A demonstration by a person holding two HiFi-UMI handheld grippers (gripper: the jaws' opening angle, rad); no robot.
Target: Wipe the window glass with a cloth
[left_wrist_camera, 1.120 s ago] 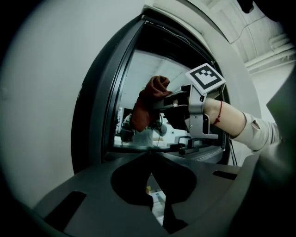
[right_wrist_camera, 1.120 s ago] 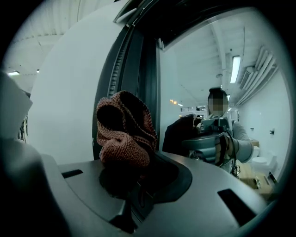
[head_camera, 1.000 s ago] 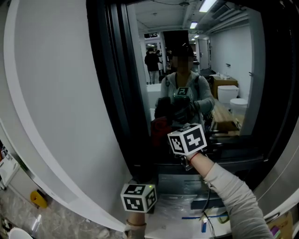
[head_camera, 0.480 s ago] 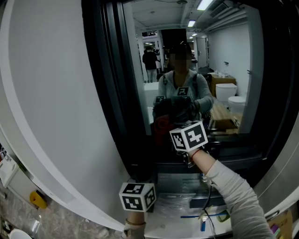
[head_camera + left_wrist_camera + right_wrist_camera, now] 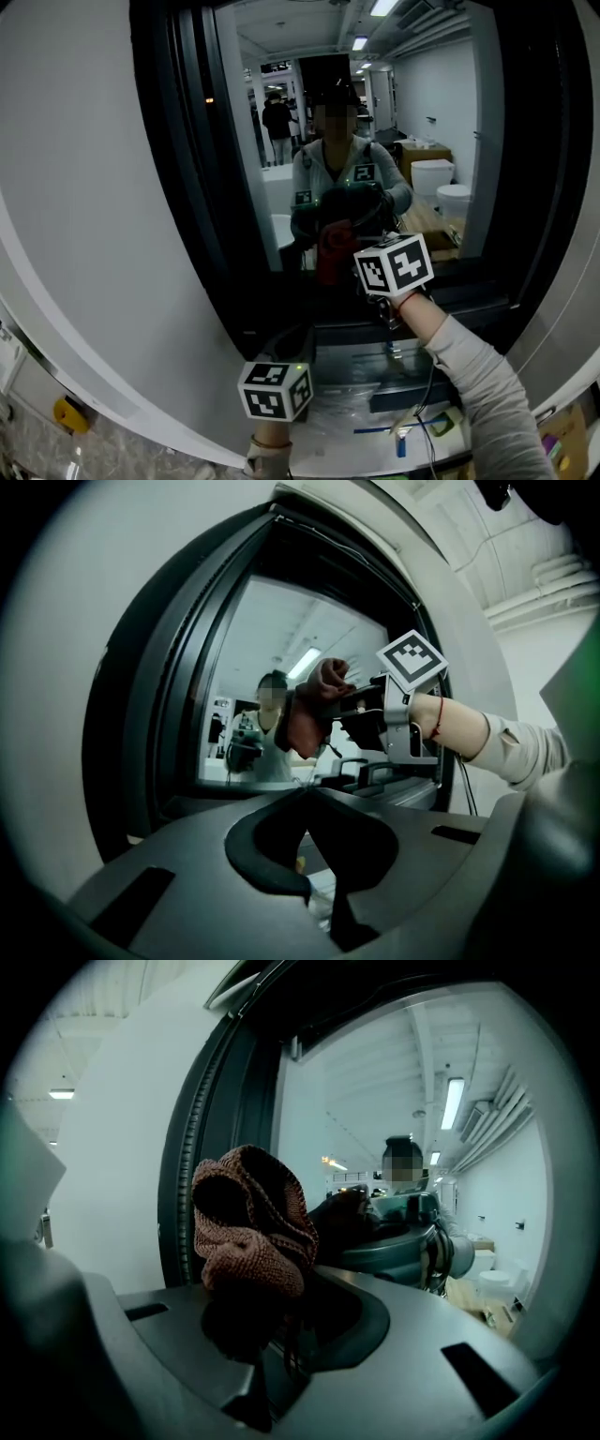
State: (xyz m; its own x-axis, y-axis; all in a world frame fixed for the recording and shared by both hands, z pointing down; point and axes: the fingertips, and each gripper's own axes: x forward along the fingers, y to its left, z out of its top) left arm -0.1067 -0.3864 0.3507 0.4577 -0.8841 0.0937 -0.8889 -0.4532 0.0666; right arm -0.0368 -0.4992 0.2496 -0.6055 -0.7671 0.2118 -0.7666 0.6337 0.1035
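Observation:
The window glass (image 5: 394, 141) sits in a black frame (image 5: 178, 169) and mirrors a person with both grippers. My right gripper (image 5: 354, 255) is raised to the lower part of the pane, shut on a reddish-brown knitted cloth (image 5: 335, 246). In the right gripper view the bunched cloth (image 5: 251, 1232) sticks up from the right gripper (image 5: 267, 1309), close to the glass. The left gripper view shows the cloth (image 5: 311, 714) against the pane. My left gripper (image 5: 307, 791) hangs lower, below the sill, shut with nothing in it.
A broad white wall (image 5: 84, 234) flanks the frame on the left. Below the sill lies a surface with clear plastic, cables and a blue pen (image 5: 375, 429). A yellow object (image 5: 70, 412) lies on the floor at lower left.
My right gripper has carried the cloth a little rightward and upward along the glass. The view has shifted so the frame sits further left. The left gripper has stayed where it was.

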